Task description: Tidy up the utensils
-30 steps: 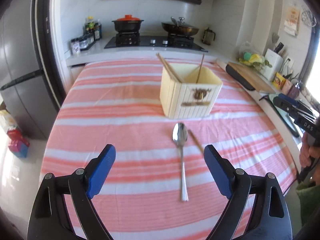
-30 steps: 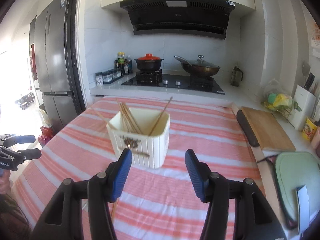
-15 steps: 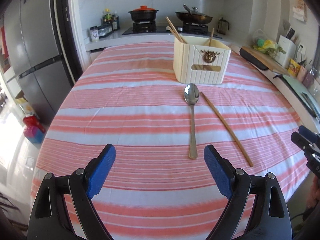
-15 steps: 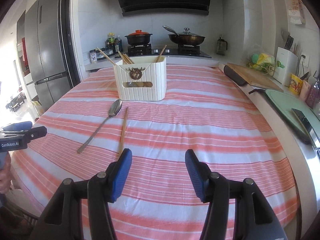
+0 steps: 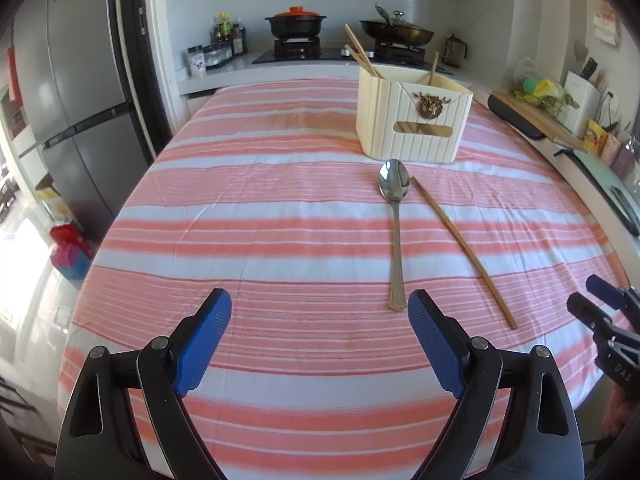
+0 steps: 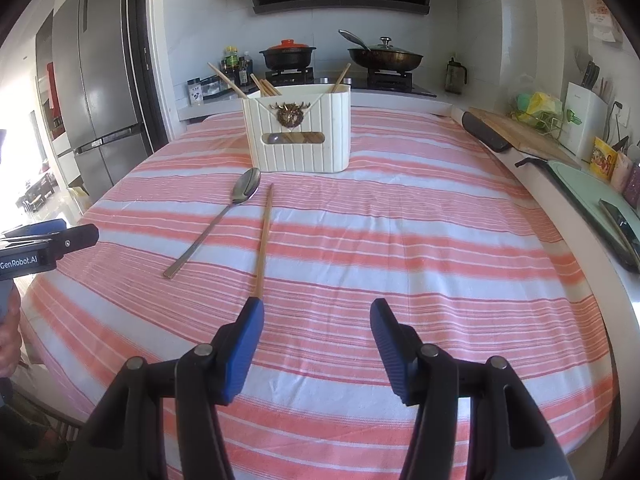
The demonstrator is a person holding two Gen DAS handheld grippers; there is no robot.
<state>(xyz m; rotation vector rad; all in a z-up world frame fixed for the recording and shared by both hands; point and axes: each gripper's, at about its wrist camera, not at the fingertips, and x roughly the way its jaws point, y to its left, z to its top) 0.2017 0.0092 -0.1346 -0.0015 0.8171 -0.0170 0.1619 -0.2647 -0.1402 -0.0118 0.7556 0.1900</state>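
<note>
A cream utensil holder [image 5: 414,118] [image 6: 298,132] with several chopsticks in it stands on the striped tablecloth [image 5: 260,216]. In front of it lie a metal spoon [image 5: 396,232] [image 6: 218,224] and a wooden chopstick [image 5: 464,250] [image 6: 264,236]. My left gripper [image 5: 320,312] is open and empty, above the cloth just short of the spoon's handle end. My right gripper [image 6: 316,322] is open and empty, its left fingertip near the chopstick's near end. Each gripper shows at the edge of the other's view.
Behind the table is a counter with a stove, a black pot [image 6: 286,54] and a wok [image 6: 384,56]. A fridge [image 6: 100,92] stands at the left. A cutting board [image 6: 516,132] and knife block [image 6: 586,120] sit along the right counter.
Both grippers have drawn back from the holder toward the near edge of the table. The spoon and chopstick now lie in full view. Both grippers stayed open.
</note>
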